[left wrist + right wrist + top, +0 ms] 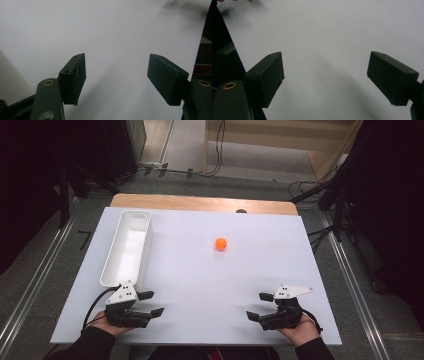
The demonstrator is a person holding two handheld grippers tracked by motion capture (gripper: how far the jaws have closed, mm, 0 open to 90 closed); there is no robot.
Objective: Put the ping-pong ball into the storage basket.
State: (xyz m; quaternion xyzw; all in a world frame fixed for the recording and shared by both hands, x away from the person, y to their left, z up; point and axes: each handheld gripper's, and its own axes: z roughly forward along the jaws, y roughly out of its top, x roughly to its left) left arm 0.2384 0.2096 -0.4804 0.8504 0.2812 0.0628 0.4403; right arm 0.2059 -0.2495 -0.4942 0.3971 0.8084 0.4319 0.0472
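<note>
An orange ball (221, 243) lies on the white table (200, 285), a little right of centre and toward the back. A long white bin (127, 247) stands along the left side, its inside bare as far as I see. My left gripper (151, 303) rests open near the front left edge, just below the bin's near end. My right gripper (259, 306) rests open near the front right edge. In the left gripper view its jaws (116, 77) stand wide apart over bare white surface. The right gripper view has the same: jaws (325, 77) wide, nothing between them.
A wooden board edge (200, 202) runs behind the table's far side. Cables (215, 165) lie on the floor beyond it, and dark stands (340, 195) flank the right. The bin's rounded corner (10, 77) sits at the left of the left gripper view.
</note>
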